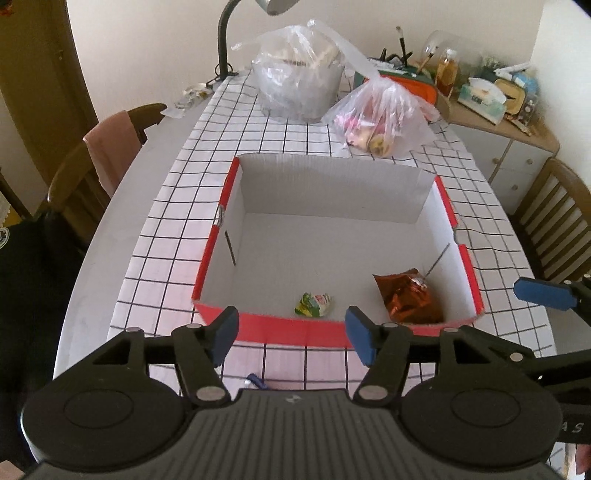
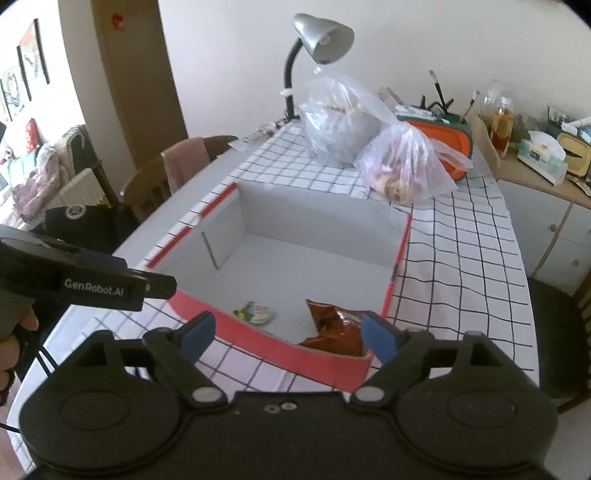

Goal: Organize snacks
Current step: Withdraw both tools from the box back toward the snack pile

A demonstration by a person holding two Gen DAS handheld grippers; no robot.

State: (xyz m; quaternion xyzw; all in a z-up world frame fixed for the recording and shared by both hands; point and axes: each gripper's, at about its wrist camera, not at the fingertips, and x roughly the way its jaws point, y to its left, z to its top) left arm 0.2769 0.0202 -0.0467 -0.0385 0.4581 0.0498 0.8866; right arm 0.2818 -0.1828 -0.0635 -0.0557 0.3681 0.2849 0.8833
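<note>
Left wrist view: left gripper (image 1: 291, 328), blue pads parted, nothing between them, above the near red rim of the box (image 1: 466, 264). Box: open top, white inside, red outside, on the grid cloth (image 1: 177, 206) of the bench. Inside, near wall: green packet (image 1: 314, 304), lying near the middle; foil bag (image 1: 408, 297), copper-brown, crumpled, in the near right corner, apart from the packet. Far of the box: small plastic bag (image 1: 380, 114) with pink and yellow contents; large plastic bag (image 1: 295, 79) over a grey container; lamp (image 1: 236, 33) at far left. One blue pad of the right gripper (image 1: 545, 292) shows at the right edge, outside the box. Chair (image 1: 107, 162) with pink cloth, left of the bench. Right wrist view: right gripper (image 2: 286, 334), jaws wide, holding nothing, over the near right corner of the box (image 2: 325, 208). Foil bag (image 2: 334, 326) just below and between the pads, untouched, resting in the corner. Green packet (image 2: 255, 312) to its left on the box floor. Left gripper's black body at the left edge, a hand (image 2: 11, 347) on its grip. Small plastic bag (image 2: 404, 173), large plastic bag (image 2: 338, 118) and lamp (image 2: 321, 37) far of the box; cabinet (image 2: 546, 221) at right.
</note>
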